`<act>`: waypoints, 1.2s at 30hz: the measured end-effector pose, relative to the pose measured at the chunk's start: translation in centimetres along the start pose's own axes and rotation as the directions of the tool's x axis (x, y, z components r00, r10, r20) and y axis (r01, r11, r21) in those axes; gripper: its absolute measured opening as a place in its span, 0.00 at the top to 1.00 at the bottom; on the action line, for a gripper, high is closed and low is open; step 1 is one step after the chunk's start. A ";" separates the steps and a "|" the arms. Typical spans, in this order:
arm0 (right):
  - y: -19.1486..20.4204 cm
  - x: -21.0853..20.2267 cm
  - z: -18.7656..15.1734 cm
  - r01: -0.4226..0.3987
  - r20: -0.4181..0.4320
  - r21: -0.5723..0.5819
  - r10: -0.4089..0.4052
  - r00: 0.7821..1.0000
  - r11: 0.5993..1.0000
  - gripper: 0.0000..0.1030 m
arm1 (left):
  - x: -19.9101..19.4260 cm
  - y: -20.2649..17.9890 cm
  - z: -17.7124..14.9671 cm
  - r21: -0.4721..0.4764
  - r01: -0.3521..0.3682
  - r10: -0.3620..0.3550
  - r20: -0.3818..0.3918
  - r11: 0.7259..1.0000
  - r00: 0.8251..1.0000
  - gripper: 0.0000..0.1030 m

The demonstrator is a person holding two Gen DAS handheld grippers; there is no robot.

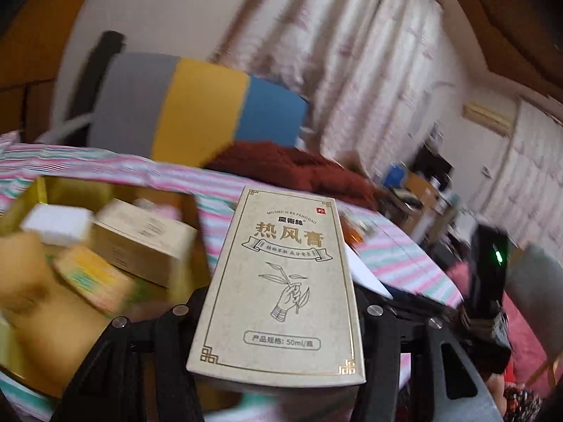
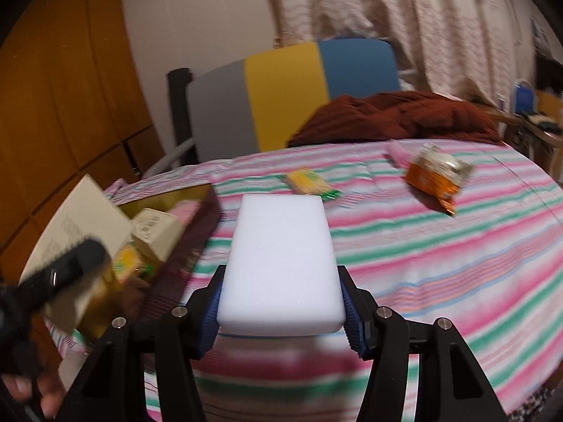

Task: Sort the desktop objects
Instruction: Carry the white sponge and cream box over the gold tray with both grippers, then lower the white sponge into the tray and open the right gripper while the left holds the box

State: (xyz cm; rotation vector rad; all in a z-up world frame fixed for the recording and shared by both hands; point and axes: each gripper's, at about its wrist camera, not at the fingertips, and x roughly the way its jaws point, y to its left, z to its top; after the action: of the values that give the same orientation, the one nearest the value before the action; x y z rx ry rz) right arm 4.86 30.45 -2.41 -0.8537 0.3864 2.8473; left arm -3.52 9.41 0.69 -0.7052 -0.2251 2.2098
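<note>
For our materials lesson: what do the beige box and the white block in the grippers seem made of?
Beige box: probably matte, speckled cardboard with gold foil print, judging by its sharp folded edges. White block: likely foam sponge, given its plain matte surface and soft rounded corners.

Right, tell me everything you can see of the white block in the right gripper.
The white block is a plain, matte rectangular slab with rounded corners and no print, foam-like in look. The right gripper is shut on its near end, the blue ribbed pads pressing both sides. It lies flat and points forward, held above the striped cloth, apart from the packets there.
</note>
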 end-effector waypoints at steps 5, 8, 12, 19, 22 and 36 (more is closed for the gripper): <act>3.7 1.4 1.5 -0.078 -0.003 -0.063 0.077 0.997 0.995 0.43 | -1.4 5.1 2.9 -0.053 -0.115 0.117 0.051 0.992 0.992 0.47; 5.8 2.3 2.4 -0.124 -0.016 -0.089 0.123 0.992 0.988 0.43 | -1.6 7.7 4.2 -0.074 -0.168 0.173 0.061 0.983 0.983 0.47; 9.2 3.9 3.9 -0.188 -0.037 -0.132 0.184 0.982 0.973 0.43 | -1.3 10.8 6.1 -0.079 -0.237 0.242 0.061 0.968 0.968 0.47; 15.4 7.6 6.0 -0.291 -0.094 -0.149 0.279 0.956 0.945 0.43 | -0.2 15.9 8.3 -0.116 -0.293 0.295 0.007 0.949 0.955 0.47; 17.4 9.4 6.5 -0.325 -0.133 -0.126 0.308 0.942 0.937 0.43 | 0.4 17.7 8.7 -0.144 -0.301 0.302 -0.016 0.943 0.953 0.47; 24.1 17.9 6.4 -0.349 -0.288 -0.260 0.272 0.918 0.900 0.37 | -1.0 21.0 7.7 -0.221 -0.337 0.341 -0.023 0.915 0.940 0.47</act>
State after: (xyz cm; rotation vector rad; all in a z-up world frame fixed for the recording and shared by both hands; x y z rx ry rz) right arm -18.36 10.35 -2.33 -1.3225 0.1104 3.1601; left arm -20.67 -4.99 -0.36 -0.9053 -0.3877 2.5481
